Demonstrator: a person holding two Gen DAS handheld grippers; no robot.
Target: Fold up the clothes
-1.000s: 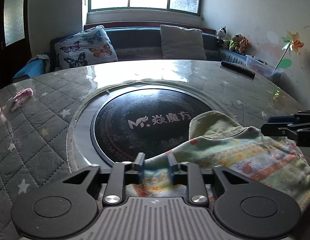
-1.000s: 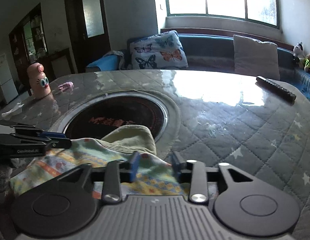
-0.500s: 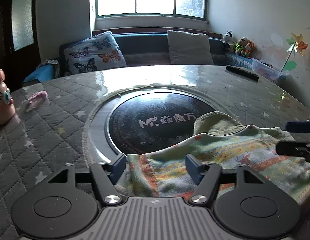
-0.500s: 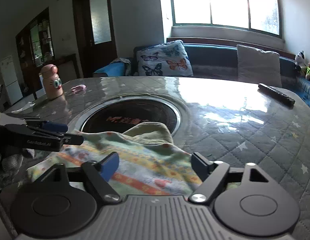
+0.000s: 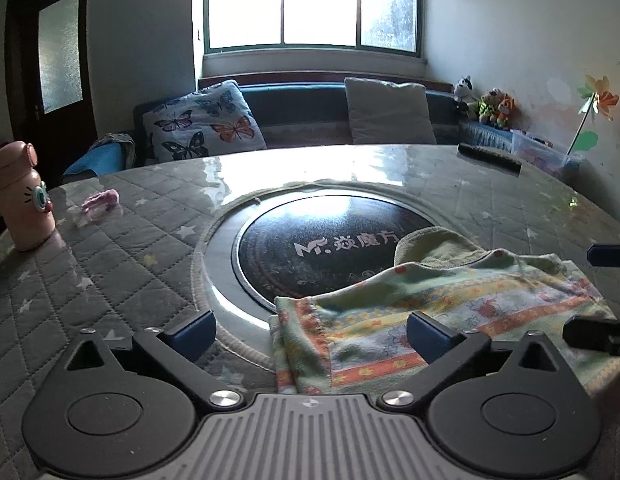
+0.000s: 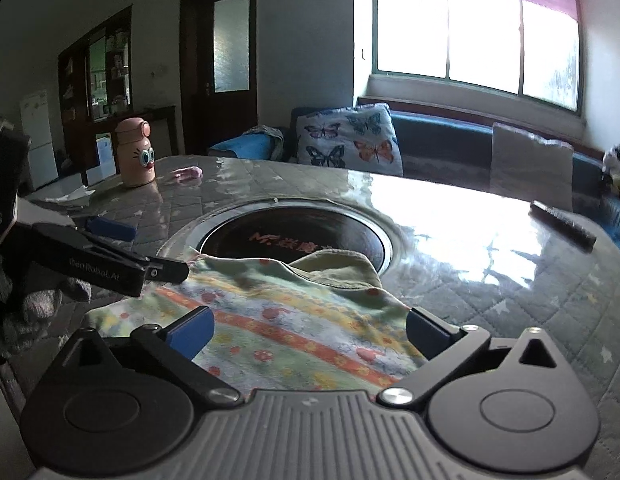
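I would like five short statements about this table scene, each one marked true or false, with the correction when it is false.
1. Both tools are open and neither one pinches the garment. True: the left tool and the right tool have their fingers spread wide above the patterned garment.
2. The garment lies partly over the round black cooktop. True.
3. The pink bottle lies on its side. False: it stands upright on the table.
4. The remote control rests on top of the garment. False: it lies apart, near the far edge of the table.
5. The butterfly cushion is on the table. False: it is on the sofa behind the table.
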